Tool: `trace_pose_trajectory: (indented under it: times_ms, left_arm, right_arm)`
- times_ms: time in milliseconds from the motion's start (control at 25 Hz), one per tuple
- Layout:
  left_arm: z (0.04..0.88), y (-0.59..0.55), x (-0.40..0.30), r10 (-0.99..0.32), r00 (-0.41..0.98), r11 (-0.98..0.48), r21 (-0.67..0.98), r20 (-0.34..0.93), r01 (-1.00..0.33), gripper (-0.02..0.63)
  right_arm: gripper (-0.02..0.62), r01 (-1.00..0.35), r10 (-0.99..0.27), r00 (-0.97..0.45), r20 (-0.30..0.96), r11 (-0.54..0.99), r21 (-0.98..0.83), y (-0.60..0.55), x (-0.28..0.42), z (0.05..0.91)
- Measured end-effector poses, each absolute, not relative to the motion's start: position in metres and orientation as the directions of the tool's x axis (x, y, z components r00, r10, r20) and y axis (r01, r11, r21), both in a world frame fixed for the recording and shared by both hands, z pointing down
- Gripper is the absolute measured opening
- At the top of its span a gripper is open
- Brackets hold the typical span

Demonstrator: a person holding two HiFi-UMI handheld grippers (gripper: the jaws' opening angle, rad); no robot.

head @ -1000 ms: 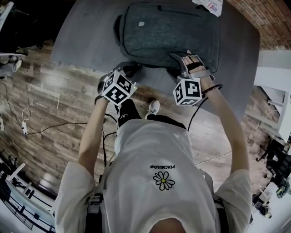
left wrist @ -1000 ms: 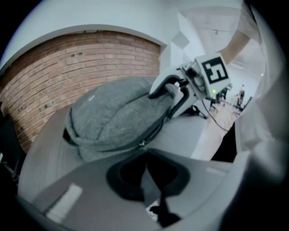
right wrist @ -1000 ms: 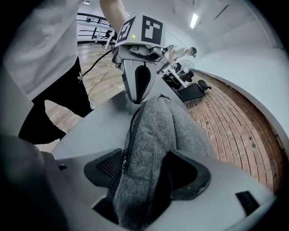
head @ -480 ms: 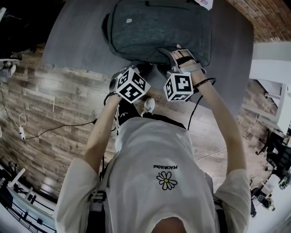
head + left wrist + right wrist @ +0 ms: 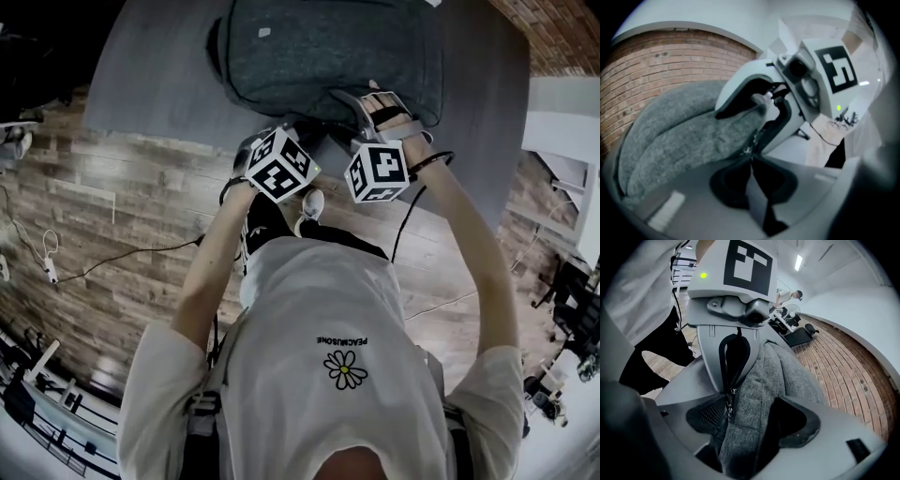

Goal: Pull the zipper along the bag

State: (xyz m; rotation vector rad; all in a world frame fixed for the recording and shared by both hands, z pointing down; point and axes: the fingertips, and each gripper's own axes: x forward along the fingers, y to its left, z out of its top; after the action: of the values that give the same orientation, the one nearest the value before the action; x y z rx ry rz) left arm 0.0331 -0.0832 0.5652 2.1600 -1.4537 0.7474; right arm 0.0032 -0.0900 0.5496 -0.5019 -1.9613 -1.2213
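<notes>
A grey fabric bag (image 5: 319,47) lies on a dark table (image 5: 150,75). Both grippers work at its near edge. In the left gripper view my left gripper (image 5: 751,157) pinches the small metal zipper pull (image 5: 750,149) at its tips, and its jaws are opening slightly with the pull still between them. Its marker cube (image 5: 279,167) hides those jaws in the head view. My right gripper (image 5: 753,420) is shut on a fold of the bag's fabric (image 5: 787,371) just beside the zipper pull (image 5: 729,401). The two grippers face each other, close together.
The table's near edge (image 5: 441,202) runs just under the grippers, with wooden floor (image 5: 122,216) below. The person's shoe (image 5: 312,204) shows near that edge. Cables (image 5: 47,253) lie on the floor at left. White furniture (image 5: 562,122) and a brick surface (image 5: 562,28) are at right.
My left gripper has slid to the right along the bag's near edge, closing the gap to the right gripper. The right gripper has kept its hold on the bag.
</notes>
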Motion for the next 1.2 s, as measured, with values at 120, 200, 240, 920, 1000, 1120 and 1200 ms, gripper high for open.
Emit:
trace_pose_trajectory:
  times_ms: [120, 200, 240, 920, 1000, 1120, 1200]
  left_arm:
    - [0.560, -0.078, 0.032, -0.687, 0.342, -0.415, 0.040, 0.641, -0.909, 0.020]
    - [0.558, -0.075, 0.030, -0.691, 0.344, -0.422, 0.030, 0.636, -0.906, 0.009]
    - [0.557, -0.074, 0.029, -0.695, 0.341, -0.421, 0.027, 0.633, -0.907, 0.009]
    - [0.560, -0.082, 0.033, -0.714, 0.294, -0.368, 0.017, 0.635, -0.930, 0.012]
    - [0.560, -0.088, 0.041, -0.715, 0.287, -0.373, -0.001, 0.638, -0.928, 0.021]
    - [0.560, -0.091, 0.045, -0.709, 0.284, -0.390, -0.023, 0.646, -0.921, 0.024]
    - [0.560, -0.091, 0.044, -0.708, 0.285, -0.391, -0.022, 0.646, -0.920, 0.025]
  right_arm:
    - [0.347, 0.677, -0.040, -0.628, 0.777, 0.466, 0.570, -0.090, 0.005, 0.545]
    - [0.318, 0.681, -0.033, -0.626, 0.779, 0.464, 0.566, -0.088, 0.007, 0.537]
    - [0.301, 0.675, -0.033, -0.627, 0.779, 0.476, 0.564, -0.087, 0.007, 0.531]
    - [0.331, 0.586, -0.111, -0.605, 0.788, 0.608, 0.536, -0.120, 0.036, 0.527]
    - [0.333, 0.589, -0.103, -0.608, 0.787, 0.606, 0.534, -0.120, 0.036, 0.530]
    - [0.334, 0.583, -0.097, -0.610, 0.786, 0.617, 0.529, -0.118, 0.037, 0.532]
    - [0.334, 0.578, -0.100, -0.614, 0.783, 0.619, 0.532, -0.118, 0.036, 0.532]
